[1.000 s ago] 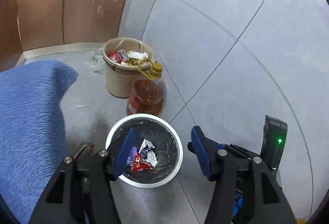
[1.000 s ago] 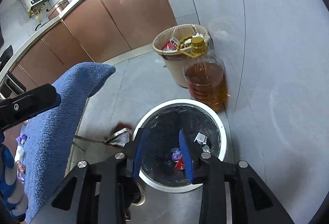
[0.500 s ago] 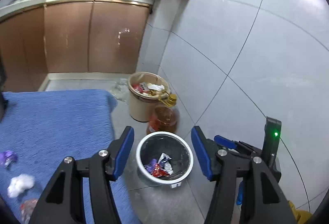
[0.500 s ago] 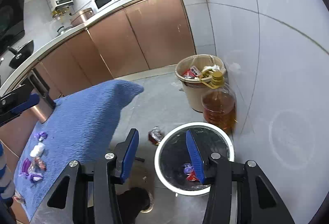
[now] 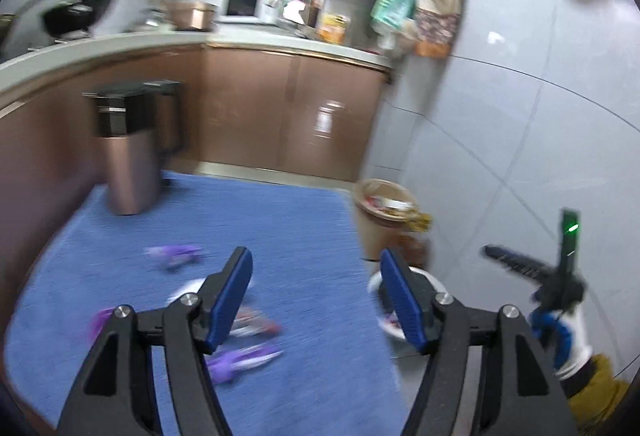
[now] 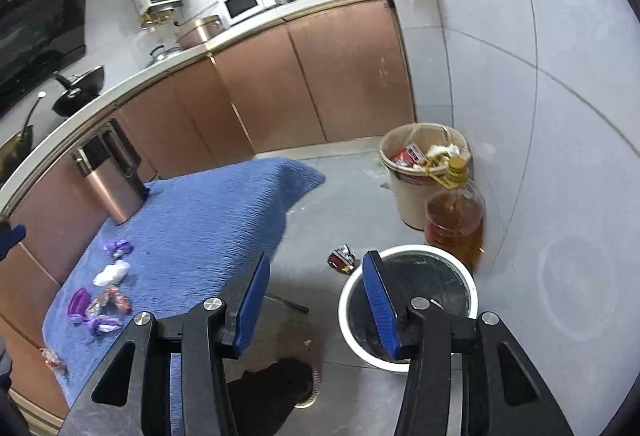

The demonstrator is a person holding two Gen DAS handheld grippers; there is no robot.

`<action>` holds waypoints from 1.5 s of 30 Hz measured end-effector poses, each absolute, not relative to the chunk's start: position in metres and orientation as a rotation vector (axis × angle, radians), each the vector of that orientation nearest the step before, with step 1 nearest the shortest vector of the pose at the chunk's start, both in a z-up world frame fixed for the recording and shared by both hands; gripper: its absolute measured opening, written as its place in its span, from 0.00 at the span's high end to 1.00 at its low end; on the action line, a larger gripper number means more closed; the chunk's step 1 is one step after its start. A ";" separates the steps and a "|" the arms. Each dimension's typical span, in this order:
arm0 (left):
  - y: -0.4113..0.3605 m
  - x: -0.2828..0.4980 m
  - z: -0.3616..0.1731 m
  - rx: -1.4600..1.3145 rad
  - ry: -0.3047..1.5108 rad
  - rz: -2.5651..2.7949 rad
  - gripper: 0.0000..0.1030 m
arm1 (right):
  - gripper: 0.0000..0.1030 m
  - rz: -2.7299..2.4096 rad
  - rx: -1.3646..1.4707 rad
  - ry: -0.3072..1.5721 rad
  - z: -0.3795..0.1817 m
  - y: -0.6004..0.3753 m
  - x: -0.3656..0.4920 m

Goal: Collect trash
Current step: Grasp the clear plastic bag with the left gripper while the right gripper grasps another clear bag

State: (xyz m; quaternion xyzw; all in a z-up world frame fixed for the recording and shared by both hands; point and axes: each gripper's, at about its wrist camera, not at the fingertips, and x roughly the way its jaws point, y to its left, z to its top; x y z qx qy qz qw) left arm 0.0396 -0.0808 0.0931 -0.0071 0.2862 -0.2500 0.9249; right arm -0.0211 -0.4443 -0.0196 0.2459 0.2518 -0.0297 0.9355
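Through the left wrist view, your left gripper hangs over the blue-covered desk with its jaws spread wide and nothing between them. The trash lies just beyond them: a purple wrapper further out, a white crumpled wad partly behind the left jaw, a red-and-white wrapper and another purple wrapper nearest you. The blur hides finer detail, but these look like light, crinkly foil and paper; they should crush easily and may slide on the nap, so pinch each across its bunched middle, pressing slightly into the cloth. The copper pedal bin stands at the far left of the desk, well clear. The white bin shows to the right, below the desk edge, with a tan wastebasket beyond it.

Through the right wrist view, your right gripper also has its jaws parted and empty, held above the floor between the desk and the white black-lined bin. The wrapper cluster sits at the near left of the blue cloth. One dark red wrapper lies on the floor just beside the bin's far-left rim. An oil jug stands touching the bin's far side, against the wall, with the full tan wastebasket behind it; mind the jug when you drop things in.
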 end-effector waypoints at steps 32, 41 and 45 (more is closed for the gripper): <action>0.132 -0.012 -0.083 -0.352 0.836 -0.022 0.28 | 0.42 0.348 0.214 0.554 0.034 -0.259 0.041; 0.114 0.021 -0.099 -0.332 0.890 -0.028 0.42 | 0.42 0.509 0.162 0.712 -0.008 -0.196 0.117; 0.109 0.032 -0.101 -0.321 0.901 -0.028 0.66 | 0.42 0.576 0.143 0.754 -0.022 -0.172 0.142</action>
